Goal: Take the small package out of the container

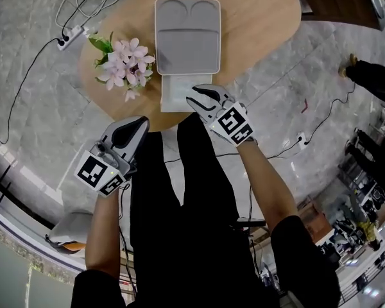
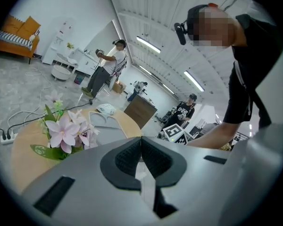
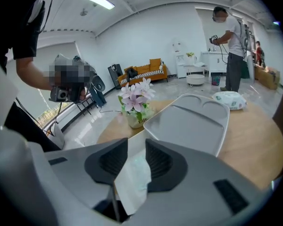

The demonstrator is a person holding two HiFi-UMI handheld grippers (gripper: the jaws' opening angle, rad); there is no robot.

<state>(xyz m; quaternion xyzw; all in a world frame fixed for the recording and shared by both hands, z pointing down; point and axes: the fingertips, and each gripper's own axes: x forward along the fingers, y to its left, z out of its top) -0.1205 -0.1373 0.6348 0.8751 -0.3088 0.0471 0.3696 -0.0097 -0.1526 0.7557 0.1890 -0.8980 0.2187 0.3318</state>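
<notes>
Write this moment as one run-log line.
left tongs: shut, empty | right tongs: open over small package | small package: on table, outside grey tray

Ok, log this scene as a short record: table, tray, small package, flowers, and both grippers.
table: oval wooden top
tray: grey, compartmented, nothing in it
small package: white, on the table against the tray's near edge, outside it
flowers: pink, left of the tray
right gripper: jaws apart over the package, pads not pressing it
left gripper: jaws together, empty, off the table's near edge
</notes>
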